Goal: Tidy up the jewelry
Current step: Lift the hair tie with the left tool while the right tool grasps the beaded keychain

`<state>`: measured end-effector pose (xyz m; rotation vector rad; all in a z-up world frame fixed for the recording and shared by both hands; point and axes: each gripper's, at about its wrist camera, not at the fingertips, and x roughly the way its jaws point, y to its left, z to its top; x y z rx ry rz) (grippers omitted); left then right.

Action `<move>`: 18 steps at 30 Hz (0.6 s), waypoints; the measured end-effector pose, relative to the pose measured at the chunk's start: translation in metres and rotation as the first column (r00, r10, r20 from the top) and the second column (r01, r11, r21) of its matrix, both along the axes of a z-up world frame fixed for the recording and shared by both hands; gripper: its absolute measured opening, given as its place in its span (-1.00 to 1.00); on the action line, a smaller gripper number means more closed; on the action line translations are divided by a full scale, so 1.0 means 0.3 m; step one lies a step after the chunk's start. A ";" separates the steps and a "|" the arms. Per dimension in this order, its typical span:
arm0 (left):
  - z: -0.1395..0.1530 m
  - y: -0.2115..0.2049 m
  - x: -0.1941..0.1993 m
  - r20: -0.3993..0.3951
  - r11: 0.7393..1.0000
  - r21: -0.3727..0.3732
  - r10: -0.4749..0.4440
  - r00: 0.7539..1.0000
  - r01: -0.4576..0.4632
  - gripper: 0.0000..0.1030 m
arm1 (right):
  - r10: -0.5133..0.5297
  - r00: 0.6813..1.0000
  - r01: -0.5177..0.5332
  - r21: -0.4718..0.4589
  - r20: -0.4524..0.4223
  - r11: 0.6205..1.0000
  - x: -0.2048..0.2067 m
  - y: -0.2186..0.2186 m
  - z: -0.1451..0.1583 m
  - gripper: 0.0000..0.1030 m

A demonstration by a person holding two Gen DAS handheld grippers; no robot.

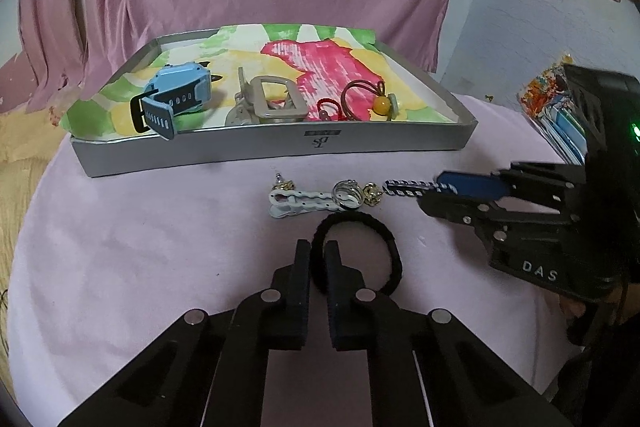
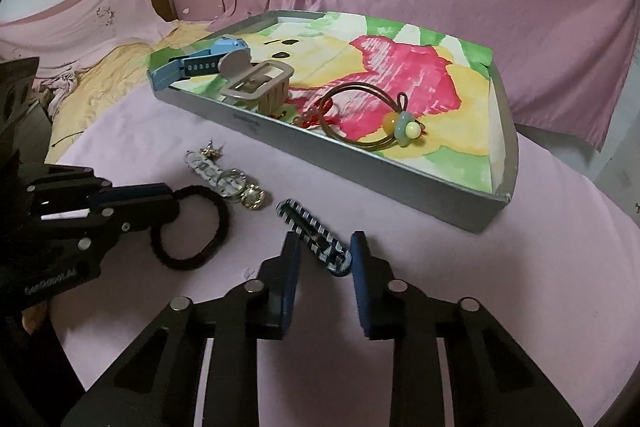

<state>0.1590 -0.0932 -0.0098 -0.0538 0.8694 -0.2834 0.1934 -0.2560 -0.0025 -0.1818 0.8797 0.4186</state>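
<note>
Left claw (image 1: 318, 253) clenched on black hair tie (image 1: 384, 251); right claw (image 2: 325, 250) released, straddling striped clip (image 2: 316, 237). Could skid off if pinched off-centre.

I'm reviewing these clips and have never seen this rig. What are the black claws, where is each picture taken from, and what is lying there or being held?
A person holds a two-finger tool in each hand, each carrying a camera that looks along its fingers.

Left view: the left hand-held gripper is nearly closed around the black hair tie, which lies on the pink cloth.

Right view: the right hand-held gripper is open around one end of a striped hair clip.

Rings and a white clip lie loose. The silver tray holds a blue watch, a claw clip and a beaded tie.
</note>
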 end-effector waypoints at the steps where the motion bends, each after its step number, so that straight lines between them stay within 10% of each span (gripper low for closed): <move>1: 0.000 0.002 -0.001 -0.001 1.000 -0.006 0.003 1.000 -0.003 -0.89 | 0.000 1.000 0.000 0.001 -0.001 1.000 -0.006 0.001 0.000 -0.66; 18: 0.118 0.040 -0.032 0.142 0.995 -0.096 0.037 0.989 -0.023 -0.90 | -0.081 0.993 0.070 0.118 0.090 0.991 -0.094 -0.031 0.070 -0.72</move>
